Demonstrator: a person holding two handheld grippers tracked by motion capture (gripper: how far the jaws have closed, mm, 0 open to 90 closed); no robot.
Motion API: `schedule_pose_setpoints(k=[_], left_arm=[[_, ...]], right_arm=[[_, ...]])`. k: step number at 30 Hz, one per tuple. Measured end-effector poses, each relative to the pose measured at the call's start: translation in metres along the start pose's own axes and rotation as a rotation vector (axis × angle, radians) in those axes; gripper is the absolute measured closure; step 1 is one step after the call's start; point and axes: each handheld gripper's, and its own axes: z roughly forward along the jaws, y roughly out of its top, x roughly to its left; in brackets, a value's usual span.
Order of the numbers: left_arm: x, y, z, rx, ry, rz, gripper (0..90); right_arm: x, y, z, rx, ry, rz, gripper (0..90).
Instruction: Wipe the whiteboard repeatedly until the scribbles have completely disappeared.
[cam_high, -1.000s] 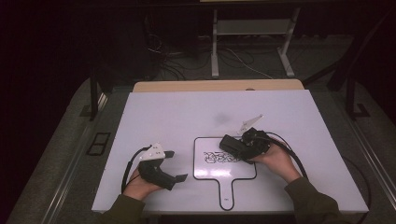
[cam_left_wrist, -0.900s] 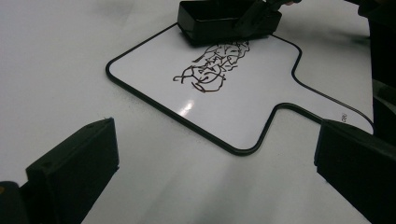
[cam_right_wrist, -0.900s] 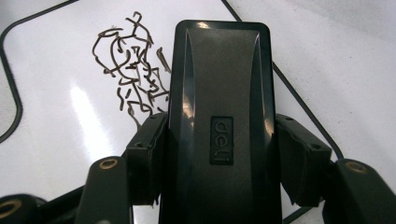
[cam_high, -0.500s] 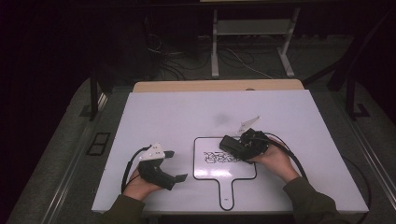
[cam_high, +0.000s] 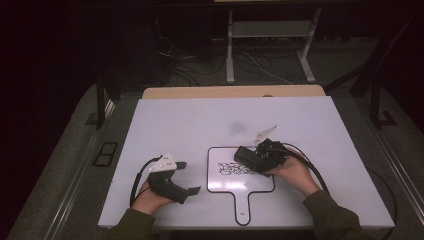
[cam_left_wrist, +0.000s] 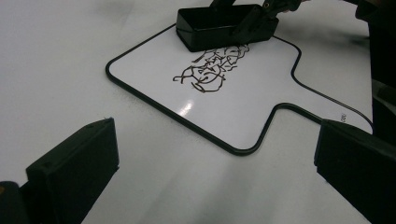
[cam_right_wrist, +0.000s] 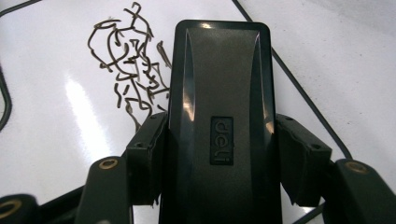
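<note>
Black "deli" eraser (cam_right_wrist: 220, 121) clamped in right gripper (cam_right_wrist: 219, 158) – left gripper (cam_left_wrist: 210, 168) gapes empty – over scribbled whiteboard (cam_high: 220, 182)

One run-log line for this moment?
right gripper: shut on eraser | eraser: on whiteboard, beside scribble | left gripper: open, apart from whiteboard

Hidden and cropped bits
Scribble (cam_right_wrist: 128, 74) partly covered at 3 o'clock by eraser (cam_right_wrist: 219, 116); eraser's near end cut off at 6 o'clock; board (cam_left_wrist: 224, 107) print at 3 o'clock too small to read.
</note>
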Motion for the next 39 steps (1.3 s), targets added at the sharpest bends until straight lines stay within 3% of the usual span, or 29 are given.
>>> schedule_pose_setpoints(k=[20, 24, 29, 39], left_arm=[[-0.001, 0.0, 0.0, 0.0, -0.002, 0.0, 0.0], [0.0, 0.0, 0.0, 0.0, -0.001, 0.0, 0.0], [-0.001, 0.0, 0.0, 0.001, -0.001, 0.002, 0.0], [0.0, 0.0, 0.0, 0.002, 0.0, 0.0, 0.0]], right_arm=[[0.02, 0.003, 0.001, 0.014, 0.032, -0.048, 38.5], [0.022, 0.004, 0.001, 0.018, 0.021, -0.068, 38.5], [0.018, 0.003, 0.001, 0.016, 0.032, -0.054, 38.5], [0.001, 0.0, -0.001, 0.019, -0.002, -0.017, 38.5]])
